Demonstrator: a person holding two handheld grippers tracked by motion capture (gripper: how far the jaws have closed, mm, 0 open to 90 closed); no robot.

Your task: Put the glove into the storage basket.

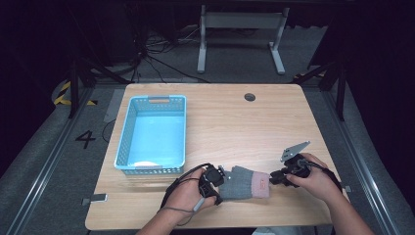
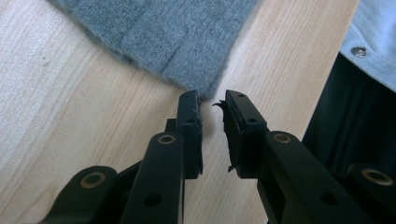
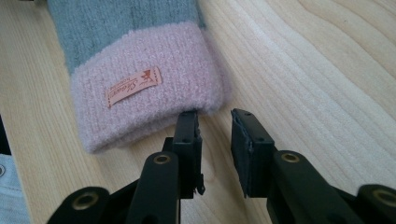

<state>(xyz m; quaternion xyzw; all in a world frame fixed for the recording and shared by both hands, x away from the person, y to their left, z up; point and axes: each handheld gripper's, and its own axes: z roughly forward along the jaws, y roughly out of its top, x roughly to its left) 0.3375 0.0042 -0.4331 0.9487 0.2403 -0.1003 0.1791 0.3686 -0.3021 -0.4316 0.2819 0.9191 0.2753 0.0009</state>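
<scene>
A grey sock (image 1: 243,182) lies near the tabletop (image 1: 235,122) edge. The left gripper (image 2: 212,105) and right gripper (image 3: 215,117) flank it, fingers slightly parted, holding nothing.

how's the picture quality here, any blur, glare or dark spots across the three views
High view: table evenly lit, surroundings fall to near black, soft sheen inside the blue basket. Left gripper view: grey knit and wood fairly sharp, the jaws' near ends soft, dark at the right edge. Right gripper view: pink cuff and its label crisp, no glare.
</scene>
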